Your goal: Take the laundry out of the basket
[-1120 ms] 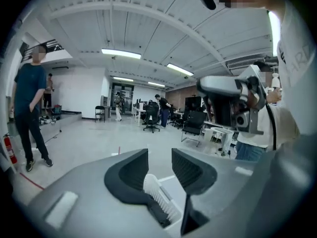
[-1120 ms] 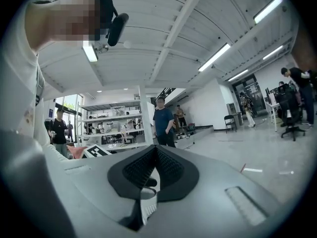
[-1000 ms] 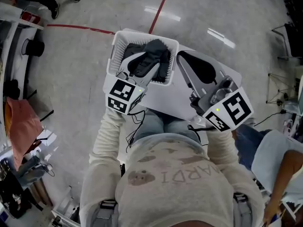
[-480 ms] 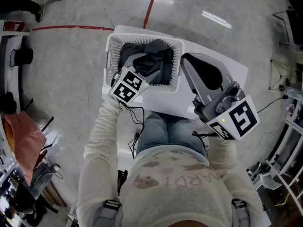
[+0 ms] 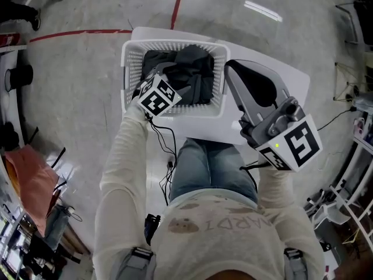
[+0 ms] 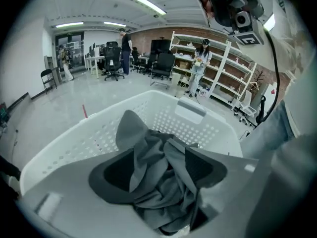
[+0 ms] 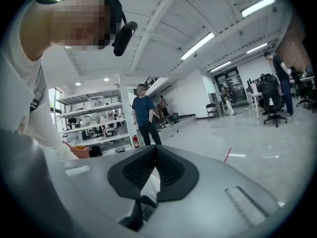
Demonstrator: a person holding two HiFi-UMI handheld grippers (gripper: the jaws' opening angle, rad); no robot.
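Observation:
A white perforated laundry basket [image 5: 125,74] stands on a white table [image 5: 294,83] in front of me. Dark grey laundry [image 5: 189,69] lies heaped inside it. My left gripper [image 5: 176,81] reaches down into the basket from the near-left side. In the left gripper view its jaws stand open [image 6: 158,152] with folds of the grey cloth [image 6: 131,128] between the black pads [image 6: 111,175]; the basket's far wall [image 6: 193,115] rises behind. My right gripper [image 5: 233,69] hovers over the table just right of the basket, shut on nothing, its tips touching [image 7: 152,150].
A red line [image 5: 173,7] runs across the glossy floor beyond the table. A cable [image 5: 161,139] hangs from the left gripper by my knee. Shelving [image 6: 213,73], office chairs [image 6: 161,66] and a standing person in blue [image 7: 144,115] are far off.
My left gripper has moved forward and down from the basket's near rim into the laundry. The right gripper has stayed beside the basket, still shut.

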